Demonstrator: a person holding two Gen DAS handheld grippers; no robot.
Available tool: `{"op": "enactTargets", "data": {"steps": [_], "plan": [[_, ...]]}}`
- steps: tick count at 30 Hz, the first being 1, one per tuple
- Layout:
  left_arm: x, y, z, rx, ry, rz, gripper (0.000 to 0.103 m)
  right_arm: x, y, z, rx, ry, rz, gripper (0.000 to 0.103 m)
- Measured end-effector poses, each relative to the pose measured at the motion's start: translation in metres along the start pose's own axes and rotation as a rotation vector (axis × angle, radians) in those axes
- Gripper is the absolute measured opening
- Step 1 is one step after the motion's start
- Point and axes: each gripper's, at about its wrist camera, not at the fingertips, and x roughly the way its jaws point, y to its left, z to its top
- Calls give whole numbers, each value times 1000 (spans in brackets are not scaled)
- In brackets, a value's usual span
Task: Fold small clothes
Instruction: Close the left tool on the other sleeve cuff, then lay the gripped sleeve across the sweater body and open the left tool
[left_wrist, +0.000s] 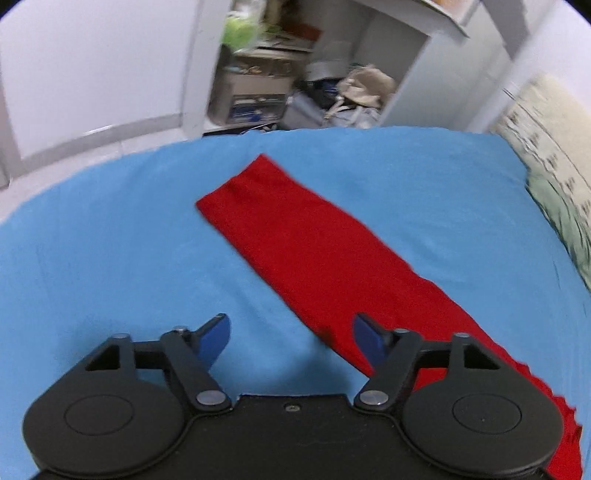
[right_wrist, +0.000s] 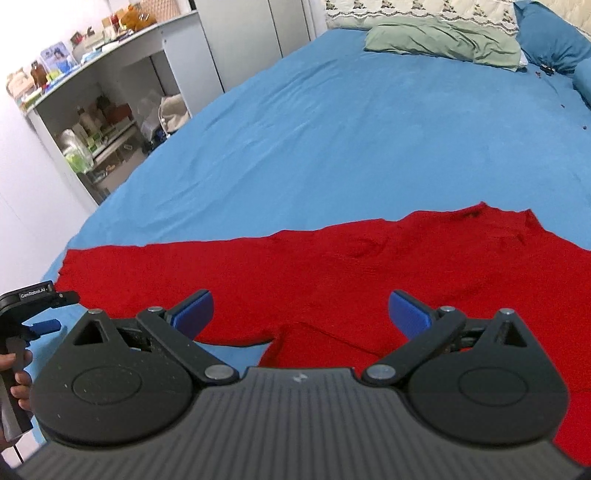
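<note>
Lying flat on the blue bedsheet (right_wrist: 332, 129) is one red garment (right_wrist: 332, 266); in the left wrist view its sleeve runs from 11 to 5 o'clock. Two grippers, left gripper (left_wrist: 291, 332) and right gripper (right_wrist: 301, 314), hover spread, holding nothing.

One red garment (right_wrist: 332, 273), knit-textured, long-sleeved — lying flat and spread on the blue bed sheet (right_wrist: 332, 129). One sleeve (left_wrist: 295, 240) extends straight out from the body, cuff end squared, surface smooth. The body shows shallow wrinkles near its upper edge. Where sleeve meets body there is a notch in the near edge — sheet visible through it. No fold visible.
</note>
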Motion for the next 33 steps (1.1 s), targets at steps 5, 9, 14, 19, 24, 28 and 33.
{"op": "enactTargets", "data": {"steps": [5, 9, 14, 19, 24, 28, 33], "plan": [[25, 15, 12, -42, -63, 14, 61, 19, 15, -3, -32, 14, -7, 103], [41, 12, 22, 2, -99, 55, 48, 29, 20, -3, -43, 16, -9, 103], [41, 0, 25, 71, -126, 98, 6, 37, 14, -6, -18, 15, -24, 103], [11, -44, 19, 200, -212, 46, 6, 30, -7, -6, 20, -8, -57, 103], [-42, -132, -10, 418, -305, -107, 6, 7, -48, -5, 84, -56, -103, 103], [-88, -216, -63, 614, -341, -305, 6, -22, -93, -5, 151, -102, -163, 103], [-114, -311, -160, 783, -245, -546, 6, -69, -162, -15, 251, -146, -261, 103]]}}
